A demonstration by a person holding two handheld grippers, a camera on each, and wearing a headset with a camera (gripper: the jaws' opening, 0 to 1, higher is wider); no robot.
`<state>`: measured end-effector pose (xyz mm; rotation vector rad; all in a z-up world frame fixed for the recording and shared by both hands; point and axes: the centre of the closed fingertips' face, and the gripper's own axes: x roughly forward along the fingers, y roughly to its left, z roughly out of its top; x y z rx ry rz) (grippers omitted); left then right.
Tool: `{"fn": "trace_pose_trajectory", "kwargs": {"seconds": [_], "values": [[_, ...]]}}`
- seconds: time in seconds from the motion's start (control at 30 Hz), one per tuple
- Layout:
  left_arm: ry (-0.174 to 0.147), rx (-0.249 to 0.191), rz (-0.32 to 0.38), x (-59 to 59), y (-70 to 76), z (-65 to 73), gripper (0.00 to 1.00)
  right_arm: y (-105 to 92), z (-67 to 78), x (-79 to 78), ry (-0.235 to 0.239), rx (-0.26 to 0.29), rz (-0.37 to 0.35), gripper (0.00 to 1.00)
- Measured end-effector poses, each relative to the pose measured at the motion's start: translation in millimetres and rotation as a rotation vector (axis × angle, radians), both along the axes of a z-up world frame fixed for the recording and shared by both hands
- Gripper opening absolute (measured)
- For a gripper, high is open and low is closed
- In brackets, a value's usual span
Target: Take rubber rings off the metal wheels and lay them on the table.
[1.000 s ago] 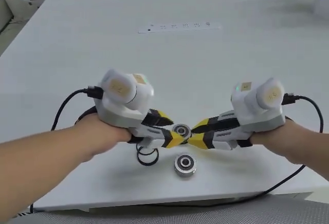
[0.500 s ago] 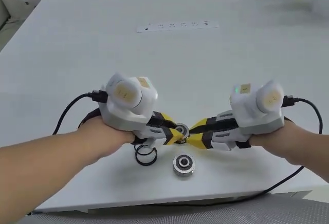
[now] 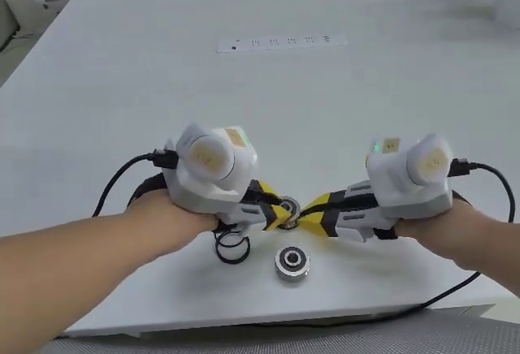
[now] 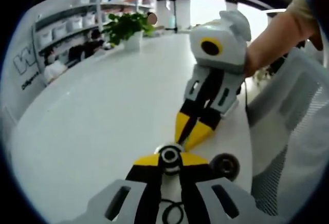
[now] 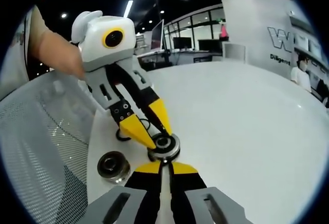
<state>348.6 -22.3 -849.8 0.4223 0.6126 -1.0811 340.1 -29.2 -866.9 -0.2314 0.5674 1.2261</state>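
Head view: the left tool (image 3: 278, 215) and the right tool (image 3: 303, 218) meet tip to tip just above the tabletop (image 3: 341, 102). The held wheel (image 3: 287, 207) sits right at the meeting point, its face turned upward. A loose wheel (image 3: 292, 261) lies flat just on the person's side of both tips. Freed rubber rings (image 3: 231, 247) lie beneath the left tool's body.

Left gripper view: this tool is clamped on the held wheel, a yellow tip on each side of the rim and the hub in plain sight between them. The right tool comes in straight opposite, and its pointed end touches the wheel's far edge. The two tools and the wheel lie on one line, so the right tool is the one placed to work the rim. I judge the ring must be drawn up over the rim, along the axle, not simply pulled away.

Right gripper view: this tool's jaws lie together with a thin seam between them, and the wheel is directly ahead, touching their tips. A dark band shows round the rim, probably the ring. This view does not show whether the tips pinch it. The loose wheel is left of these jaws.
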Motion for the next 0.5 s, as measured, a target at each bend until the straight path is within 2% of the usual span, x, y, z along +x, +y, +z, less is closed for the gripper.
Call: {"fn": "trace_pose_trajectory", "kwargs": {"seconds": [0.27, 0.3, 0.4, 0.5], "values": [[-0.017, 0.023, 0.000, 0.7, 0.4, -0.6, 0.12, -2.7, 0.2, 0.9, 0.051, 0.021, -0.062, 0.00], [-0.017, 0.026, 0.001, 0.7, 0.2, -0.6, 0.12, -2.8, 0.3, 0.8, 0.068, 0.028, -0.080, 0.00], [-0.024, 0.036, -0.003, 1.0, 0.3, -0.8, 0.12, -4.5, 1.2, 2.8, 0.171, 0.096, -0.174, 0.00], [-0.030, 0.045, 0.000, 0.5, -0.2, -0.8, 0.12, -5.7, 0.6, 3.6, 0.188, 0.112, -0.193, 0.00]]}}
